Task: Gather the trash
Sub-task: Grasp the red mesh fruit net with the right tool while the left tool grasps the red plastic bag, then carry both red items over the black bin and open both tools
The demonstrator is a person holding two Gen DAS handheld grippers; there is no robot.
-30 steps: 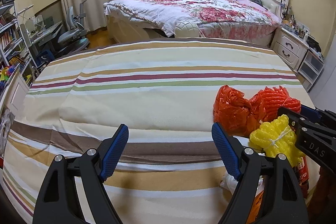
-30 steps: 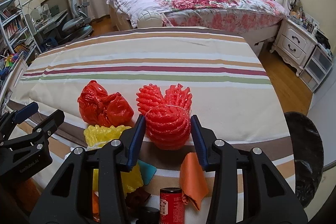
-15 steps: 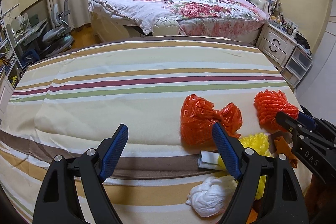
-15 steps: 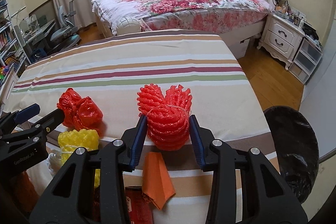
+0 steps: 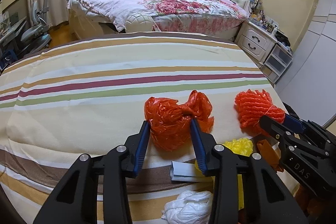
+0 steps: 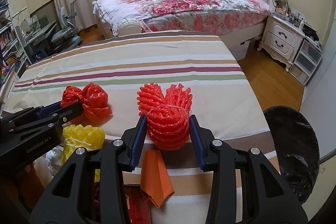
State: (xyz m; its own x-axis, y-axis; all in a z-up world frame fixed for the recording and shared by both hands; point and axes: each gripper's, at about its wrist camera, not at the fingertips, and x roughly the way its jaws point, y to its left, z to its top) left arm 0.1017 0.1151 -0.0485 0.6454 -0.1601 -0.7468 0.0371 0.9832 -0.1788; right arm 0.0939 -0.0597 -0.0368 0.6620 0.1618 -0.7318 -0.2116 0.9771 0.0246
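On the striped bench, each tool clamps trash, the left tool (image 5: 170,129) having just closed on the red bag (image 5: 172,119), the right tool (image 6: 167,129) on the red foam net (image 6: 167,121), nearer the black bin (image 6: 294,152).

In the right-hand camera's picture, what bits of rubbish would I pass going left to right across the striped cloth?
Red plastic bag → yellow foam net → orange paper → red foam net → black bin bag, off the cloth's right edge.

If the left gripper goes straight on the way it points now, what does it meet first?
Nothing new: the left gripper has just closed on the red plastic bag, whose tied knot lies ahead. Beyond it, probably only the striped cloth.
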